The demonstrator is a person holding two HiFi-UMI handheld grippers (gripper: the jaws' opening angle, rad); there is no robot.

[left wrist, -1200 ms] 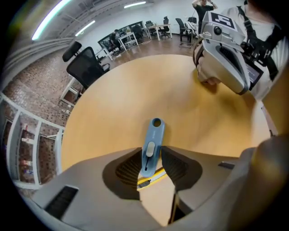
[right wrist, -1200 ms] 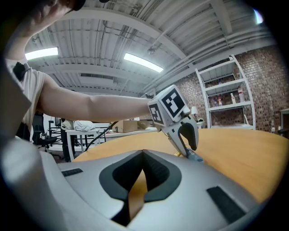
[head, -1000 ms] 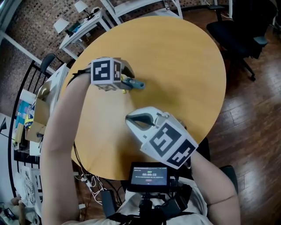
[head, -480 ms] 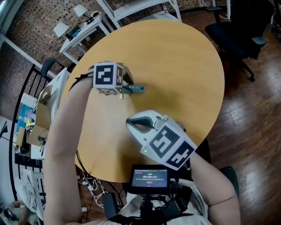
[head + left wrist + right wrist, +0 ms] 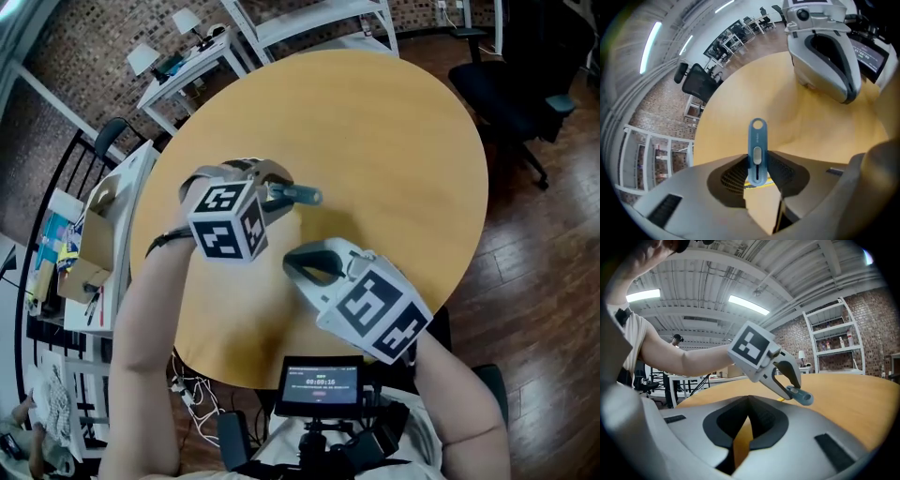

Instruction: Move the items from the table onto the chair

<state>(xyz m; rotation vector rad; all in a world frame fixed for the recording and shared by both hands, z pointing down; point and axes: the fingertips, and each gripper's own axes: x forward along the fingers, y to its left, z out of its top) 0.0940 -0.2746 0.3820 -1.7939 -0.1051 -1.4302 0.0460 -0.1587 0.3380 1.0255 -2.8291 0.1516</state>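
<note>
Nearest the camera, a small screen sits at the person's chest, and its lower mount is cut off by the frame edge. Just beyond it, the right hand-held gripper hangs over the table. Its jaws stand together at the tips, with nothing between them.

Farther out, the left hand-held gripper is clamped on a blue cutter, a slim flat tool with a slider and a ring hole. The pads press both sides of the cutter's near end and hide it. The ringed far end projects straight out past the fingertips, toward the middle of the table. From above, the marker cube covers most of this gripper's body. A small yellow piece shows just under the gripped end; what it is cannot be made out. Whether the cutter touches the tabletop or is held just above it cannot be told.

Well apart, beyond the table's right edge, stands a black office chair, partly cut off by the frame.
</note>
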